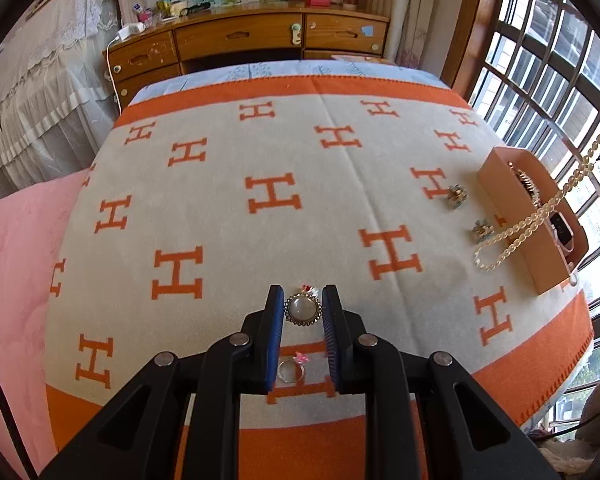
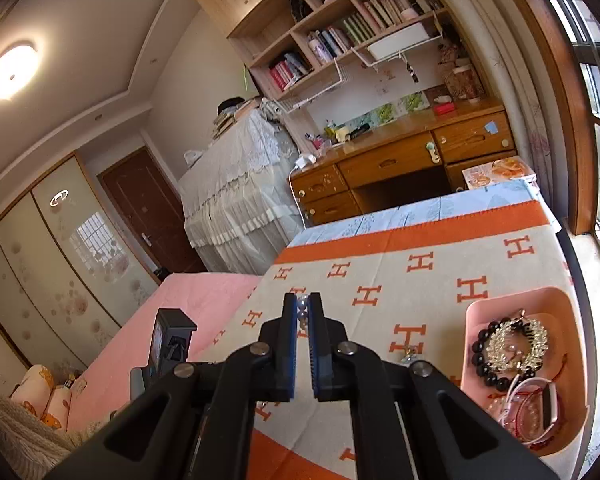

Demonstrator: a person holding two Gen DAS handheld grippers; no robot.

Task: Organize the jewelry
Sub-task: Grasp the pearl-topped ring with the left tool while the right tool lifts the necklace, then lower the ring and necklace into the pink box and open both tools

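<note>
The left gripper (image 1: 302, 298) is hovering low over the bed's blanket (image 1: 228, 216), its 2 fingers standing apart on either side of a round brooch (image 1: 303, 309) with a pale stone, not clearly touching it. A small pink-and-white trinket (image 1: 309, 289) is lying just beyond the brooch, and a ring (image 1: 291, 369) with a pink flower is resting nearer the camera, between the blue pads. Only this view is showing those 3 pieces, along with 2 small ornaments (image 1: 457, 195) lying near the side of the pink tray (image 1: 512, 216) on the right.

A pearl necklace (image 1: 540, 212) is hanging down from the upper right, its lower loop trailing on the blanket beside the tray. The left view is not showing what is holding it; the right view is, where the right gripper (image 2: 303, 306) is pinched nearly together on a bead of the strand at its tips.

The right view is looking down into the tray (image 2: 476, 312), revealing what the left view mostly hides: a black bead bracelet (image 2: 485, 354), a silvery leaf wreath brooch (image 2: 516, 344), a white-strapped watch (image 2: 550, 400) and red cord pieces. A wooden desk (image 2: 388, 160) is standing beyond the bed.
</note>
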